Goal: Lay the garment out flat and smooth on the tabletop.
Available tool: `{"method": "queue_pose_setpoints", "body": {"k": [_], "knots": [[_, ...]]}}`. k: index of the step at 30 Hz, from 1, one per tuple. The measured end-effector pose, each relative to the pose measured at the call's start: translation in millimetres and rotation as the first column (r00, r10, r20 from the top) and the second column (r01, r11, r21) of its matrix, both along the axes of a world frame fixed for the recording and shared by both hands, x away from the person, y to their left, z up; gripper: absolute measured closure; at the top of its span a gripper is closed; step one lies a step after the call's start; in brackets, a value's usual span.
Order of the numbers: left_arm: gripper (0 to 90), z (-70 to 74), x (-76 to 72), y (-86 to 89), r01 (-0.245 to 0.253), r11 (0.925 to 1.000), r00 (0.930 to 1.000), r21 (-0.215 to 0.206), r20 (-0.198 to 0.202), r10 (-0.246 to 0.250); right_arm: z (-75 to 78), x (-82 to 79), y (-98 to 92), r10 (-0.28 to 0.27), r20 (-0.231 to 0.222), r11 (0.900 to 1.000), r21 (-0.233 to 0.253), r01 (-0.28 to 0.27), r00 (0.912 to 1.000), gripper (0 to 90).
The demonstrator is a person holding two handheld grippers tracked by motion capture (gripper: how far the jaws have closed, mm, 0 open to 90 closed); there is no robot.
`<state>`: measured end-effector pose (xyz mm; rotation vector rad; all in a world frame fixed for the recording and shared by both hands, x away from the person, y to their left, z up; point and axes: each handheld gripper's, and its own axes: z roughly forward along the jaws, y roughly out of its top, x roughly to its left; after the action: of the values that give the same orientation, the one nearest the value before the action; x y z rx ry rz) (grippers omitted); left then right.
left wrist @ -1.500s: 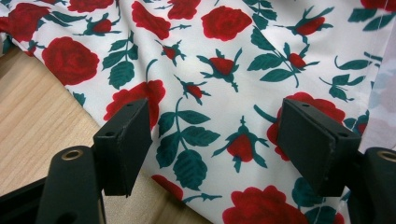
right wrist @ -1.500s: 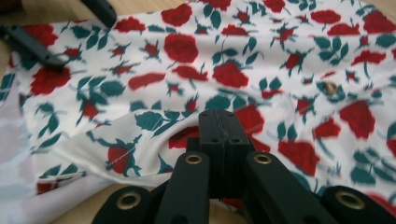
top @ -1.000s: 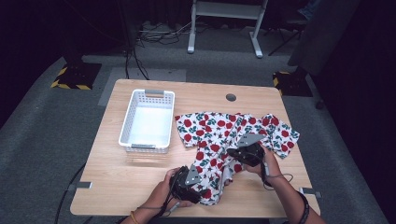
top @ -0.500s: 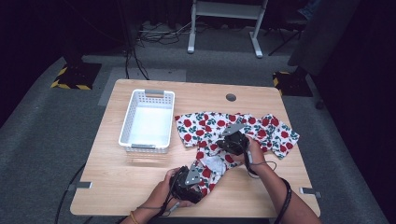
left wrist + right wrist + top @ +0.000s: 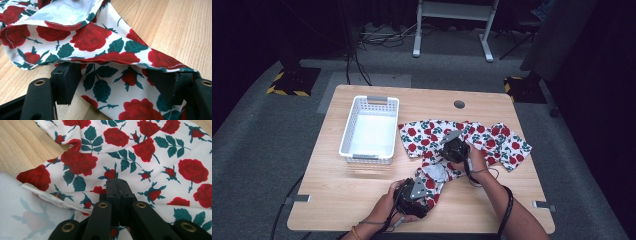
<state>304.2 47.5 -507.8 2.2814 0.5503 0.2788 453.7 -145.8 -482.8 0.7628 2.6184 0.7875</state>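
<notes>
Left gripper [image 5: 418, 192] jaws apart around rose-print cloth [image 5: 492, 140] near desk's [image 5: 362, 190] front edge; right gripper [image 5: 117, 185] pinching cloth.

rose-print white cloth [image 5: 472, 140] lies rumpled on the table, near corner apparently folded over

Tabletop [image 5: 362, 200] brightly lit — surroundings dark, close views slightly soft.

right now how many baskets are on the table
1. A white slotted plastic basket sits on the left half of the light wooden table, left of the rose-print white cloth and apart from it. It looks empty. Nothing in view could hide another.
</notes>
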Motion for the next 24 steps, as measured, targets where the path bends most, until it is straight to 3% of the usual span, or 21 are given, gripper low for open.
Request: {"method": "queue_pose_setpoints", "body": {"k": [2, 5, 10, 13, 18, 24], "knots": [[26.9, -0.1, 0.6, 0.2, 0.001, 1.0000, 1.0000, -0.001, -0.005, -0.001, 2.0, -0.8, -2.1, -0.010, 0.002, 1.000, 0.010, 0.010, 0.9999, 80.7], [26.9, -0.1, 1.4, 0.4, 0.000, 1.0000, 0.9999, -0.003, -0.011, 0.000, 9.3, -6.3, -10.7, -0.038, 0.043, 0.999, 0.026, 0.036, 0.9984, 67.3], [26.9, -0.1, 1.4, 0.3, -0.001, 1.0000, 0.9999, -0.004, -0.012, 0.001, 23.4, -26.5, -41.4, -0.058, 0.069, 0.994, 0.096, 0.051, 0.9959, 64.8], [26.9, -0.1, 1.4, 0.3, -0.001, 1.0000, 0.9999, -0.004, -0.012, 0.001, 26.2, -46.7, -58.5, -0.009, 0.072, 0.991, 0.133, -0.001, 0.9974, 64.8], [26.8, -0.2, 2.3, 0.6, -0.002, 1.0000, 0.9998, -0.006, -0.021, 0.002, 15.2, -74.6, -64.7, 0.103, 0.065, 0.988, 0.111, -0.110, 0.9926, 60.4], [26.8, -0.2, 2.5, 0.7, -0.002, 1.0000, 0.9997, -0.006, -0.025, 0.002, 7.1, -90.0, -62.5, 0.140, 0.029, 0.978, 0.155, -0.143, 0.9897, 54.5]]}}
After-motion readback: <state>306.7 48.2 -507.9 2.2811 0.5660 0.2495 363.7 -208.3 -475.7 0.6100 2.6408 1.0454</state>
